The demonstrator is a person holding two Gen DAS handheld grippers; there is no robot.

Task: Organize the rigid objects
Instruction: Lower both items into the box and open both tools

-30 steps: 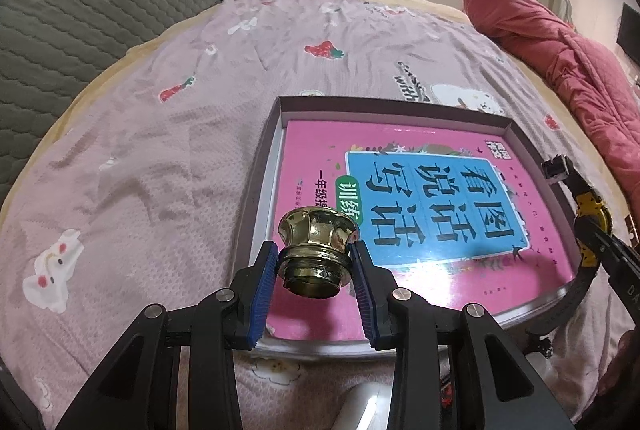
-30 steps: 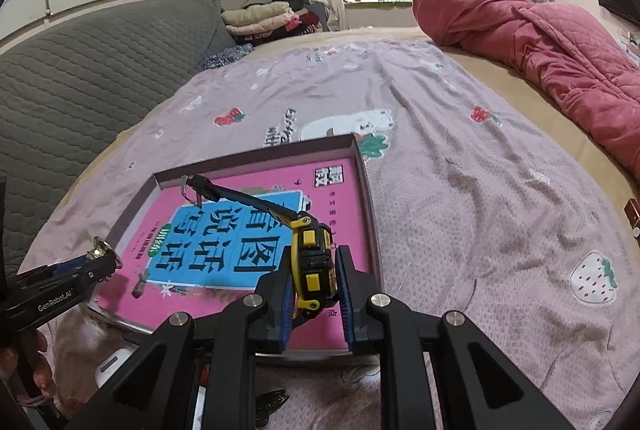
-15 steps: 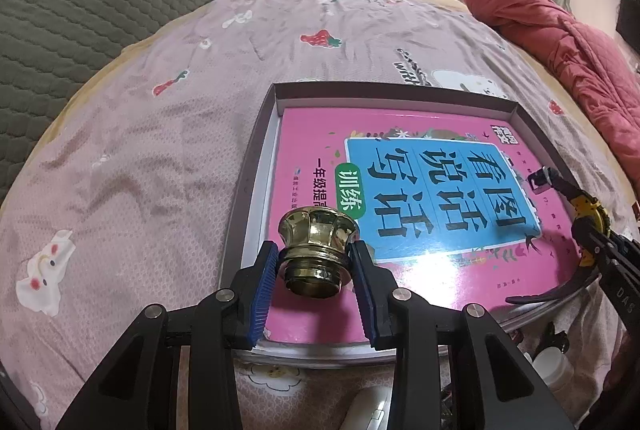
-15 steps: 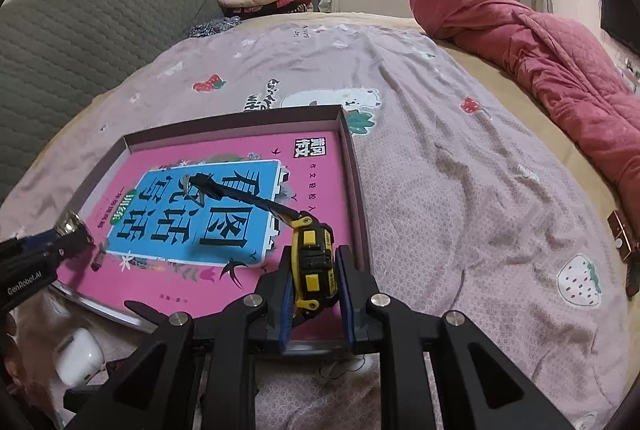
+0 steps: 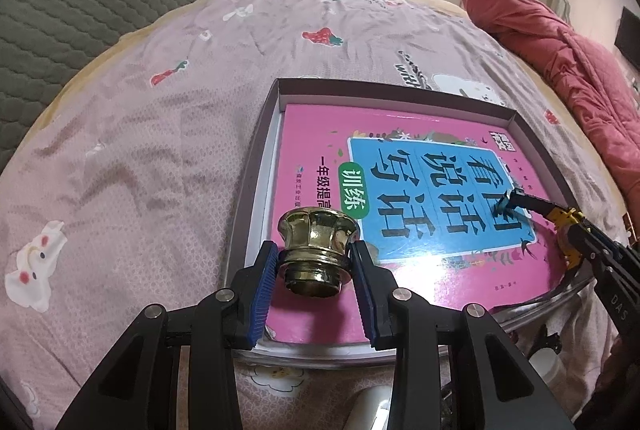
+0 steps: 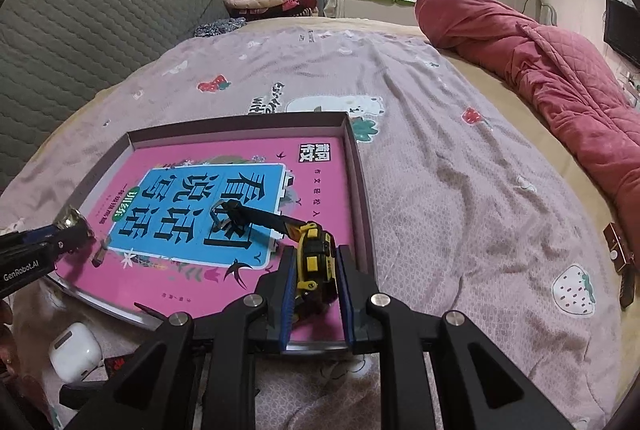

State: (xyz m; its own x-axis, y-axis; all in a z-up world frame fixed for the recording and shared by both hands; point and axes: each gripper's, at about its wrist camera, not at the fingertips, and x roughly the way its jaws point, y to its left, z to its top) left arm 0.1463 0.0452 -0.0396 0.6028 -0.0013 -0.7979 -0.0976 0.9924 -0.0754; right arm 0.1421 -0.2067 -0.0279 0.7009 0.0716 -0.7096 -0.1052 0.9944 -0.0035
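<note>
over the tray's (image 5: 256, 133) near edge we clench the knob (image 5: 318, 250) in the left gripper (image 5: 316, 274), the tape (image 6: 314, 262) in the right gripper (image 6: 314, 294). released here, the knob might roll off the glossy book (image 6: 320, 165); the tape's strap (image 6: 256, 218) could snag.

Shallow grey-brown box lid (image 6: 357, 165) lies flat on the bed w/ a pink-and-blue book (image 6: 224, 205) inside, filling most of it. Brass knob (image 5: 318, 252) – fluted top, threaded base – is held above the book's near-left corner. Yellow/black tape measure (image 6: 316, 262) over the near-right part, black strap (image 6: 256, 218) stretched across the blue panel.
</note>
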